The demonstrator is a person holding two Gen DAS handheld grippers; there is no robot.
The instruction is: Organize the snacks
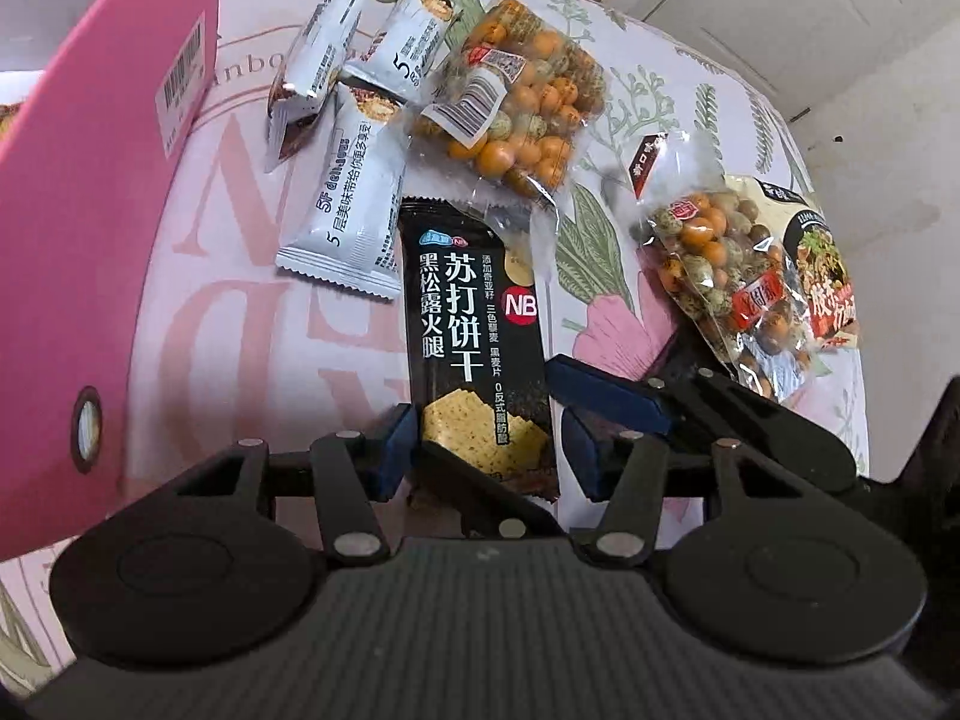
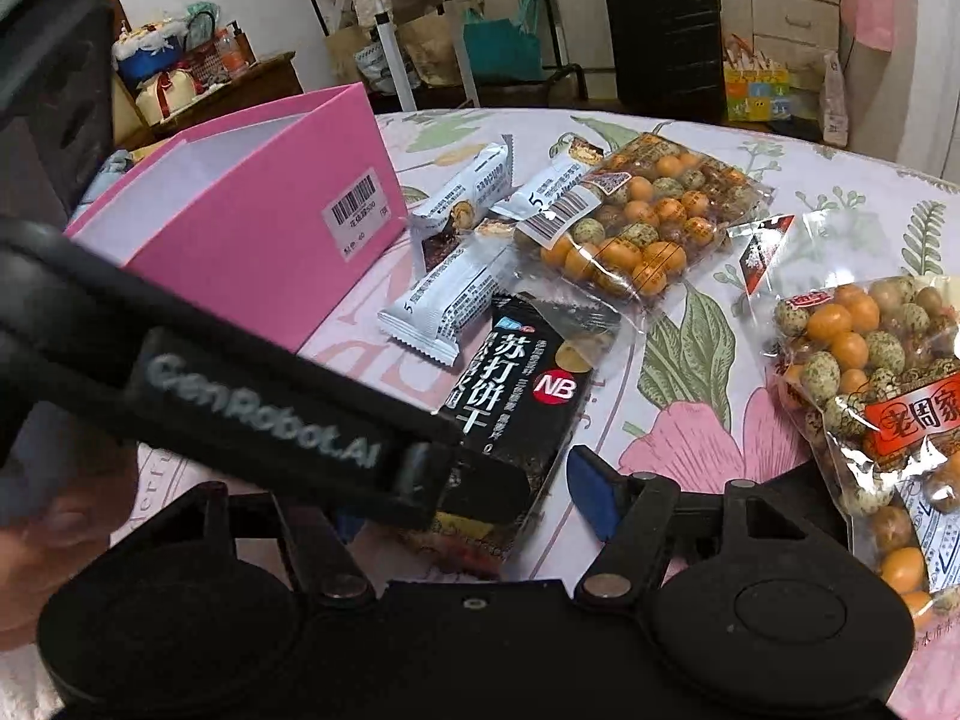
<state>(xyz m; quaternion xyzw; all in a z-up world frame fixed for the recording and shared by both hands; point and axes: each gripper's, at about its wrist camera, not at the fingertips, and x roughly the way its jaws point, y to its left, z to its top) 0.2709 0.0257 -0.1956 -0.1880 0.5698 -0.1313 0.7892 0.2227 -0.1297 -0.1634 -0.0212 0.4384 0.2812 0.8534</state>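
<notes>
A black cracker packet lies on the floral tablecloth. My left gripper has its blue pads against both long sides of the packet's near end, shut on it. In the right wrist view the left gripper's arm crosses the picture, and one of its fingers rests on the same packet. My right gripper stands open around that end. Its right pad is clear of the packet and its left finger is hidden behind the other arm. That right pad also shows just right of the packet.
An open pink box stands at the left. Three white bar packets lie beyond the black packet. Two clear bags of orange and green coated nuts lie on the cloth, one behind and one at the right. A suitcase stands beyond the table.
</notes>
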